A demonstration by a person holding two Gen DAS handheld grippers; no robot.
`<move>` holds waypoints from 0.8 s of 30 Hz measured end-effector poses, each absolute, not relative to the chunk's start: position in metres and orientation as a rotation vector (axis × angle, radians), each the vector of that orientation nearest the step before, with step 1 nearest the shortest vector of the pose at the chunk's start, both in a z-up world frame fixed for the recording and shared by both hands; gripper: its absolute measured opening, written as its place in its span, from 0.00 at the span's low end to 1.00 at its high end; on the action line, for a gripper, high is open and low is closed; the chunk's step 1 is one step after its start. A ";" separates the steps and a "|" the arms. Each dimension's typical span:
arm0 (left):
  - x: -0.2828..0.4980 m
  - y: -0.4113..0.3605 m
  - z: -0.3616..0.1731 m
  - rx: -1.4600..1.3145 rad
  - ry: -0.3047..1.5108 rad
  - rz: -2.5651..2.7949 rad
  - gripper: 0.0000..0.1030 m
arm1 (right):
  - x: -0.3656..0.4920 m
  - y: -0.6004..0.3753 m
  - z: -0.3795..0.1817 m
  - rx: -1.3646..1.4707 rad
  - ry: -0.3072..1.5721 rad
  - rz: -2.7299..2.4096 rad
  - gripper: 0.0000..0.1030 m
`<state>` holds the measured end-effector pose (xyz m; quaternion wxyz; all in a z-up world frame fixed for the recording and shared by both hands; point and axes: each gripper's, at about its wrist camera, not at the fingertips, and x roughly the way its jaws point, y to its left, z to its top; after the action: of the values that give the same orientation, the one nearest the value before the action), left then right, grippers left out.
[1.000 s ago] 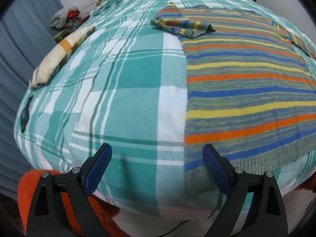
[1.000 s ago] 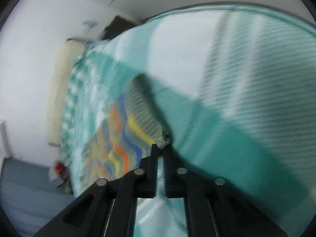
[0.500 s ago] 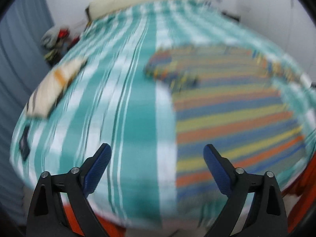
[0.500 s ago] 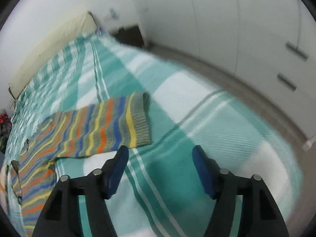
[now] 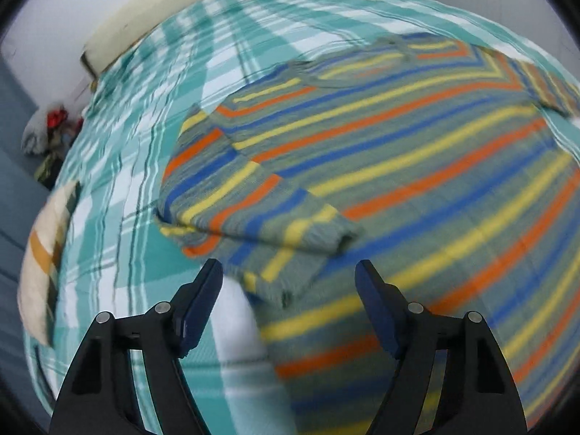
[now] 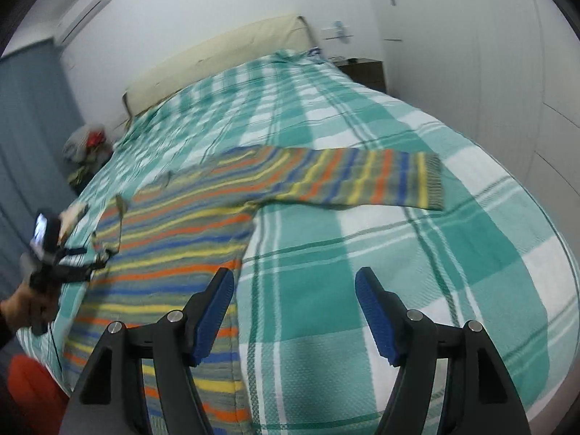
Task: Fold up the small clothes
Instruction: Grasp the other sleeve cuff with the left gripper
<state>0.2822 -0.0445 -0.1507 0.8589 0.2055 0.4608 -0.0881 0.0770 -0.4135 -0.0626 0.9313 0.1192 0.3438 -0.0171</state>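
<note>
Striped sweater (image 5: 398, 152): spread flat on the plaid bed (image 6: 417, 272), left sleeve (image 5: 253, 214) folded onto the body, right sleeve (image 6: 362, 181) extended, apparently awaiting its fold. Left gripper (image 5: 289, 308) and right gripper (image 6: 294, 311): fingers apart, empty, poised above the garment.

Knitted matt sweater (image 6: 188, 224) lies on a coarse woven cloth blanket (image 6: 453, 253)

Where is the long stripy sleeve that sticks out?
In the right wrist view the stretched-out sleeve lies flat on the green checked blanket, reaching right from the striped sweater, beyond the open right tool.
</note>
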 end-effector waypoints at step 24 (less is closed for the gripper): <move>0.349 0.260 -0.128 -0.637 1.052 0.206 0.03 | 0.106 -0.379 -0.098 0.116 0.801 0.016 0.67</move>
<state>0.3491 0.2600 -0.1283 0.8117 -0.2984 0.4928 0.0964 0.1057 -0.3786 -0.0975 0.9192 0.0563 0.3897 0.0077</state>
